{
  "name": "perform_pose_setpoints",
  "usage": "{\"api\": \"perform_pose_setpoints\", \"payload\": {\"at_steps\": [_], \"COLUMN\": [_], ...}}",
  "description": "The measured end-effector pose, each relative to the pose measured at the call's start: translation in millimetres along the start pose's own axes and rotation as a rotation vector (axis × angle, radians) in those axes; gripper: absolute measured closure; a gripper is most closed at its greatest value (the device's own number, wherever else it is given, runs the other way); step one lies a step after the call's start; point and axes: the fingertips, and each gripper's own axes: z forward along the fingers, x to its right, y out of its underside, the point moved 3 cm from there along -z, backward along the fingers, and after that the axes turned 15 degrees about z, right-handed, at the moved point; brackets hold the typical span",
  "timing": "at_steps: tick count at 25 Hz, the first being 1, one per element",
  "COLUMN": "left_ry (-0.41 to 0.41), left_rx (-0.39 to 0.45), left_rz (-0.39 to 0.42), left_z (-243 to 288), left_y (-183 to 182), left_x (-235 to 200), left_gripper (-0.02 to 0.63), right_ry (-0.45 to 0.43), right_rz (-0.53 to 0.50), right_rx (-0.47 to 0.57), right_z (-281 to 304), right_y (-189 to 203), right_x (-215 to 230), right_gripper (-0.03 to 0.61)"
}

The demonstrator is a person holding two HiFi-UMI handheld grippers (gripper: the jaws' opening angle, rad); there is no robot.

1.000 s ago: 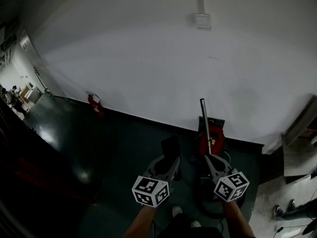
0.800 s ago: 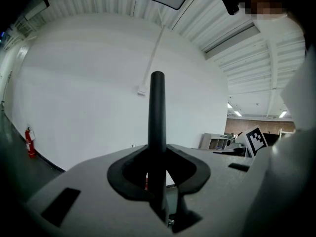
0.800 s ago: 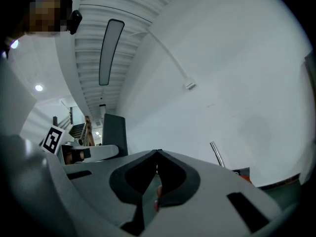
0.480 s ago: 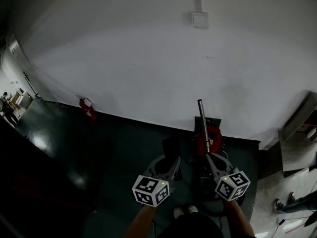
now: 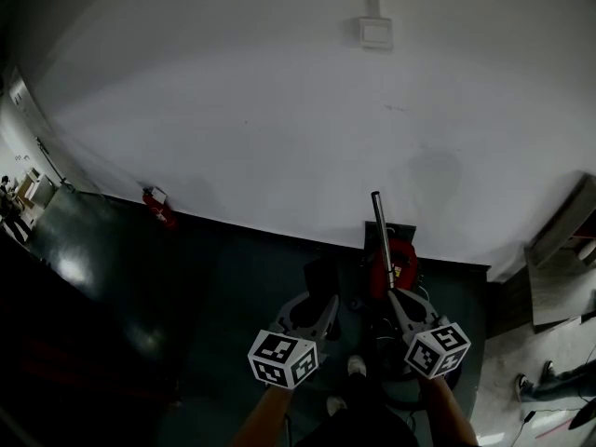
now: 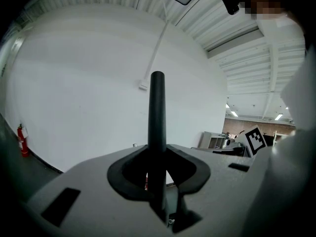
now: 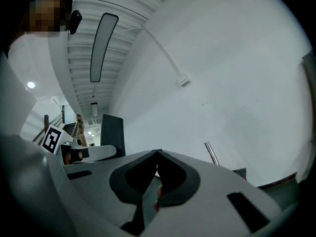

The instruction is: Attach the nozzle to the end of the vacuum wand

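The head view shows the metal vacuum wand [image 5: 381,240] standing upright from the red vacuum [image 5: 402,257] on the dark floor by the white wall. My left gripper [image 5: 315,307] is shut on the black nozzle [image 5: 322,274], which sticks up between its jaws as a dark tube [image 6: 157,107] above the left gripper [image 6: 158,149]. My right gripper [image 5: 390,296] hangs just in front of the wand's foot. In its own view the right gripper [image 7: 158,153] has its jaws closed tip to tip, holding nothing, and the wand [image 7: 211,153] stands beyond them to the right.
A red fire extinguisher [image 5: 156,208] stands at the wall's foot on the left. A switch box [image 5: 376,32] is high on the wall. A grey shelf unit [image 5: 562,236] is at the right, and a dark hose [image 5: 396,385] loops on the floor. My shoe [image 5: 356,366] shows below.
The wall and the vacuum have come slightly nearer and the fire extinguisher has slid left in the head view. Both grippers keep their places side by side; the jaws are unchanged.
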Motion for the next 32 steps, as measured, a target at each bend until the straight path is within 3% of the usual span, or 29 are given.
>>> {"api": "perform_pose_setpoints", "payload": {"at_steps": [18, 32], "left_ry": [-0.002, 0.006], "left_rx": [-0.035, -0.022], "left_rz": [-0.032, -0.003], "left_z": [107.5, 184.3], "left_y": [-2.1, -37.3], "left_x": [-51.0, -69.3], "left_gripper": [0.528, 0.528], "right_ry": [0.029, 0.018], "right_rz": [0.026, 0.022], "right_rx": [-0.026, -0.029], "right_z": [70.5, 101.6], "right_y": [-42.4, -82.4], "right_x": [79.0, 123.8], "right_gripper": [0.561, 0.561]}}
